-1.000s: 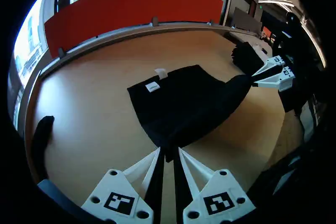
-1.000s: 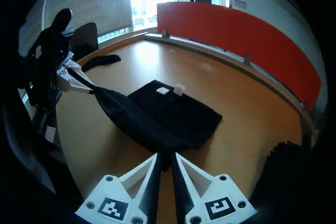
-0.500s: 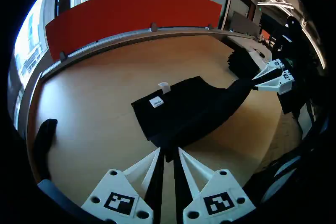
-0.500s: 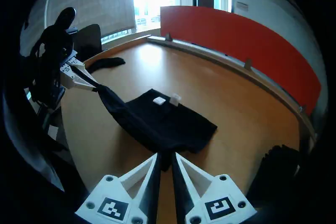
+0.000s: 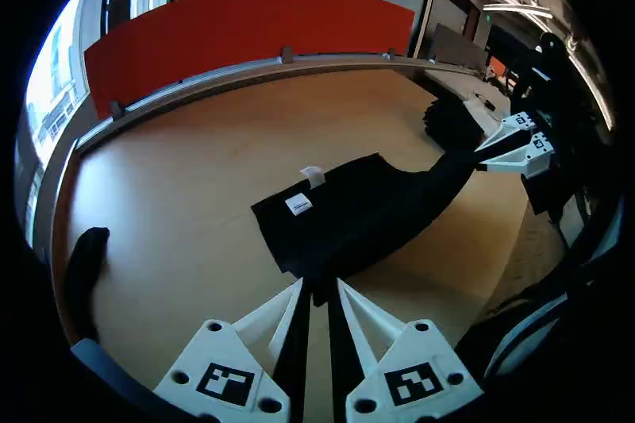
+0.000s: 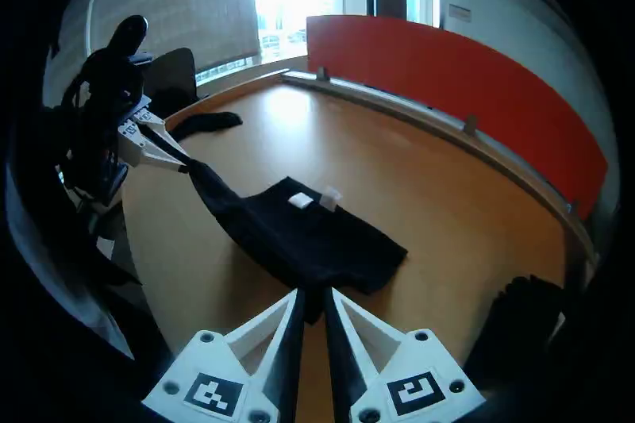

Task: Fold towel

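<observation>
Wood table [image 5: 159, 185]: smooth, curved rim, red divider [image 5: 246, 26] along the far edge, plenty of bare surface around the towel [image 5: 357, 209]. Towel is black and soft, white label [image 5: 298, 203] on top. Far part lies flat mid-table, near edge is lifted. Left gripper [image 5: 319, 290] and right gripper [image 6: 312, 296]: jaws nearly closed, each pinching a near corner. Dark cloth pile [image 5: 452, 121] sits off to the right.

I see a black cloth towel [image 5: 357, 209], matt and limp, with small white tags [image 5: 298, 203]. The light wooden tabletop [image 5: 175, 185] is smooth, with a soft sheen towards the far window. My left gripper [image 5: 317, 290] and right gripper [image 6: 313, 298] are matt white plastic. The far red partition panel [image 5: 238, 26] is matt and even.
</observation>
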`<act>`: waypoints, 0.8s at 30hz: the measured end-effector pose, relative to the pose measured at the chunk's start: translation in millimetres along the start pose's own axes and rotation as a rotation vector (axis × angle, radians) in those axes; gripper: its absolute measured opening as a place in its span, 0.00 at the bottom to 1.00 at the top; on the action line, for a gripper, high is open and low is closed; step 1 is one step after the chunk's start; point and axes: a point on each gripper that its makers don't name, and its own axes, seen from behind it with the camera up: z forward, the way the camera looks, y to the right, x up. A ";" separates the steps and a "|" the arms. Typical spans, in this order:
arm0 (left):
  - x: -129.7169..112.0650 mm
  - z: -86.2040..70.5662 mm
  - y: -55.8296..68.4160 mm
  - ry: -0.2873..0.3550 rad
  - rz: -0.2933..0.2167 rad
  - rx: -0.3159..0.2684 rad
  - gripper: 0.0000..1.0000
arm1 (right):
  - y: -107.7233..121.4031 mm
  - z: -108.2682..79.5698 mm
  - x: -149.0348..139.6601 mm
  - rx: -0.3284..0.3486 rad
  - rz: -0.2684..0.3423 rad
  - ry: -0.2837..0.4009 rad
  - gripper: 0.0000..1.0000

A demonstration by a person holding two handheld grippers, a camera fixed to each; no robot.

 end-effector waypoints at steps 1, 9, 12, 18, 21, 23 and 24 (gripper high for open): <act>-0.3 0.1 -0.1 0.000 0.000 -0.001 0.14 | -0.5 0.3 -0.6 0.002 0.002 -0.001 0.16; -0.6 3.3 1.0 -0.004 -0.003 -0.004 0.14 | 0.0 3.8 -2.8 0.005 0.005 -0.009 0.16; -1.1 4.9 1.0 -0.006 -0.003 -0.005 0.14 | 0.3 5.1 -3.5 0.008 0.003 -0.013 0.16; -1.7 11.2 0.2 -0.013 -0.010 -0.009 0.14 | 2.4 10.3 -5.2 0.009 -0.002 -0.026 0.16; -0.5 16.4 -3.1 -0.014 -0.011 -0.005 0.14 | 4.4 14.7 -6.4 0.011 0.000 -0.036 0.16; 0.2 20.9 -6.2 -0.017 -0.011 -0.001 0.14 | 6.5 18.7 -7.8 0.012 0.002 -0.045 0.16; 0.7 23.2 -7.6 -0.018 -0.010 0.000 0.14 | 7.9 20.7 -8.3 0.011 0.003 -0.048 0.16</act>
